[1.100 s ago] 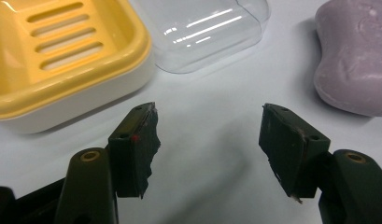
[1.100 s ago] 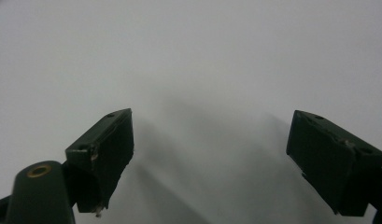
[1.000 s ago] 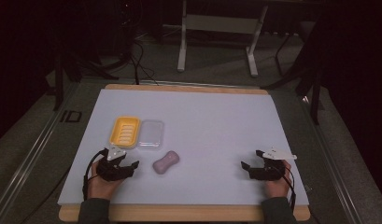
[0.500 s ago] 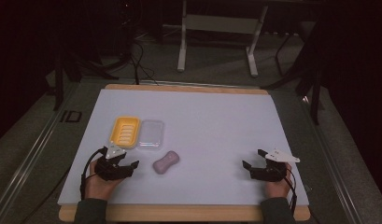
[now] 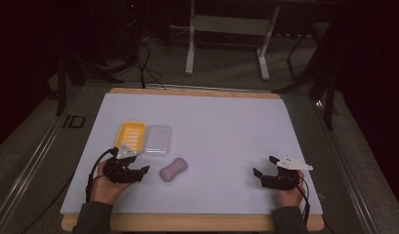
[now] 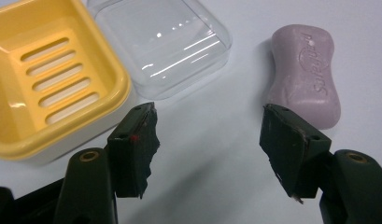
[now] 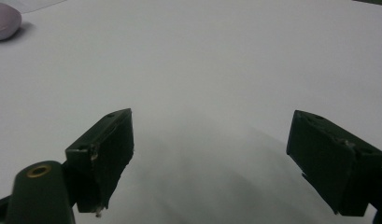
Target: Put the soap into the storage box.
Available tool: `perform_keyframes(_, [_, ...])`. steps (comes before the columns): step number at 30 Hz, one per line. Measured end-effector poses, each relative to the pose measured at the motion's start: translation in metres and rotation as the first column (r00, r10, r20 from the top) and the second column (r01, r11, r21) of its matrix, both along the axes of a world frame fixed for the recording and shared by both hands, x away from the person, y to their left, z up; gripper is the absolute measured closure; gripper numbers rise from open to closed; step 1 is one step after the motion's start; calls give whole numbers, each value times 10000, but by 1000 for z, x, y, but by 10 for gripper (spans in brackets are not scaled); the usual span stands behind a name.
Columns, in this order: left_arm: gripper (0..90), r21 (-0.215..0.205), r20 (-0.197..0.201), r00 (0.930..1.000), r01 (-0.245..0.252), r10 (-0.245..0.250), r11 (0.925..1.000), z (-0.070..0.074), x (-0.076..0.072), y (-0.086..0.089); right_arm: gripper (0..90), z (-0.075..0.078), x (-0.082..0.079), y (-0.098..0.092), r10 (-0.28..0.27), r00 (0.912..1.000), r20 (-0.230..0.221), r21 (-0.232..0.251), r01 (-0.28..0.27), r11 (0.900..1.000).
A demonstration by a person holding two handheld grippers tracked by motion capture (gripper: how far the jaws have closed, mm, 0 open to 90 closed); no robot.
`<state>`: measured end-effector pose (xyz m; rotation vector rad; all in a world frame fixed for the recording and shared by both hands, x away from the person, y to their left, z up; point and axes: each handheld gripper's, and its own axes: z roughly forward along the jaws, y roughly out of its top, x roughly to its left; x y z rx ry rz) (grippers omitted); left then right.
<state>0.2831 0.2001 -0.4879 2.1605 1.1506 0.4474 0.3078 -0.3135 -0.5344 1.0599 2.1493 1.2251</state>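
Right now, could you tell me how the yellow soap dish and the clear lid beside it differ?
The yellow soap dish is opaque, while the clear lid is see-through, so the table shows through it. The yellow soap dish has a floor with slots; the clear lid is smooth and unbroken. Both are rounded rectangles, lie side by side on the white table, and hold nothing.

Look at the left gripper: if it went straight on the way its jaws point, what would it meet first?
Probably the clear lid, which lies ahead between the open jaws of the left gripper. The yellow soap dish lies left of that line, the purple soap right; depth is uncertain.
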Motion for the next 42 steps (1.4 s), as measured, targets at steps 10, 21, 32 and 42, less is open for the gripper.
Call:
perform_keyframes(10, [371,508,-29,9989,475,-474,9976,14,9,-13,146,0,0,-1,-23,10000,30,73,23,10000])
perform_keyframes(21, [370,791,-74,9979,643,-639,9948,23,13,-24,146,0,0,-2,-64,10000,66,184,63,9998])
perform_keyframes(32, [363,1080,-318,9938,1097,-1068,9881,24,21,-39,146,0,-1,-2,-82,9999,126,230,79,9997])
perform_keyframes(42, [362,1205,-587,9906,1296,-1233,9842,25,25,-52,146,0,-1,-2,-98,9999,108,221,96,9997])
